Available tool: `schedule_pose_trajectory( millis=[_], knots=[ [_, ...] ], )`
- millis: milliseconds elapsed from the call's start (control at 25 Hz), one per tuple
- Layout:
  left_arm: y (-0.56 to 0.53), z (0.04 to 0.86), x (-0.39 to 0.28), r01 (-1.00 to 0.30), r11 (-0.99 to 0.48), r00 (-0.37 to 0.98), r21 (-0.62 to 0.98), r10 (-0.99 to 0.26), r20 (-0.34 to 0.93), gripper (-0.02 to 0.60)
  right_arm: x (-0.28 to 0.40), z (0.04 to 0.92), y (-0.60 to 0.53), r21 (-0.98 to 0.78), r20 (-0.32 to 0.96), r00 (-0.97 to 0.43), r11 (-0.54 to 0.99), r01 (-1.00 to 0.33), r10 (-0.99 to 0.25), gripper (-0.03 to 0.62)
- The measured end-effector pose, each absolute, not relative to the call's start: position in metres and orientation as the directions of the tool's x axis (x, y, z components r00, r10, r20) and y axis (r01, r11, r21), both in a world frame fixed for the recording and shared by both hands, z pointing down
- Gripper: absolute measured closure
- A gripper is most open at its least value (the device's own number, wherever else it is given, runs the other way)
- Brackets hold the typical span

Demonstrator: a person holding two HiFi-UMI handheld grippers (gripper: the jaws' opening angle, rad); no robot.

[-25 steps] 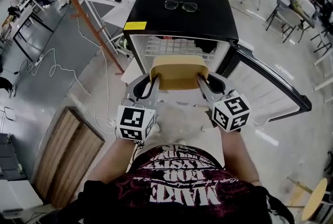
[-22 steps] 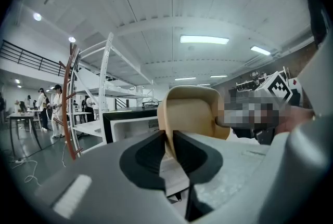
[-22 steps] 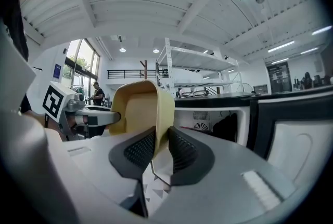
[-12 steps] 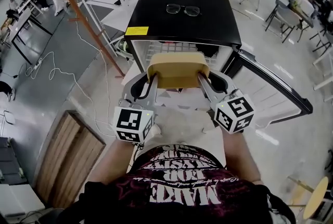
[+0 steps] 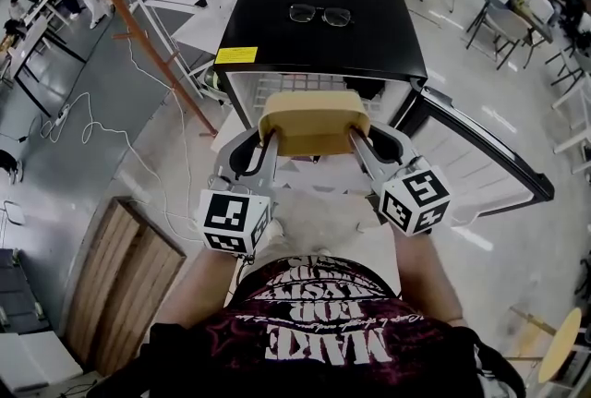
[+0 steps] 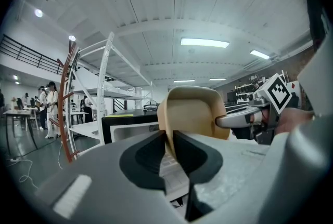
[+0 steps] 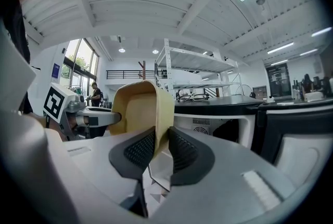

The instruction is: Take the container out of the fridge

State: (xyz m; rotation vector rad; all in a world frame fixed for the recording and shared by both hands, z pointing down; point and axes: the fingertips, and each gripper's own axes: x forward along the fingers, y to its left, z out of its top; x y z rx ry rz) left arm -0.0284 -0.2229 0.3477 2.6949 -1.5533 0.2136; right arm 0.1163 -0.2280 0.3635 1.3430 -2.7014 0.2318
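At the far left of the scene a wooden board (image 5: pixel 120 276) lies on the floor, well apart from the work. Next comes the left gripper (image 5: pixel 270 145). Its fingers (image 6: pixel 145 158) are pinched on the left wall of the tan plastic container (image 5: pixel 314 121), with the thin wall caught between them and no gap showing.

The container hangs in the air between the two grippers, just in front of the open mouth of the small black fridge (image 5: pixel 323 45). It is nearer the person than the wire shelf (image 5: pixel 305 84) inside. A pair of glasses (image 5: pixel 320 13) lies on the fridge's top, farther off.

On the container's right wall the right gripper (image 5: pixel 356 141) does the same, its ribbed fingers (image 7: pixel 184 154) clamped across that wall. Farthest right, the fridge door (image 5: pixel 489 161) stands swung wide open.

The container looks light and fairly stiff. It is smooth plastic, though, and its thin walls could bow or slide under a pinch. Taking it by opposite walls, well down past the rim, seems the sound hold, with both sides kept level so it cannot twist free. No view shows clearly whether it has anything inside, so it is probably best carried as if loaded.
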Motion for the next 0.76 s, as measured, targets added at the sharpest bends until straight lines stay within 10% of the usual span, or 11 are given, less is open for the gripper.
schedule_pose_trajectory(
  millis=[760],
  knots=[
    [-0.205,0.355,-0.011,-0.864,-0.503,0.495,-0.029,-0.858,0.137,0.531,0.133,0.372,-0.212,-0.089,0.198,-0.609,0.605,-0.791,-0.768,0.496]
  ],
)
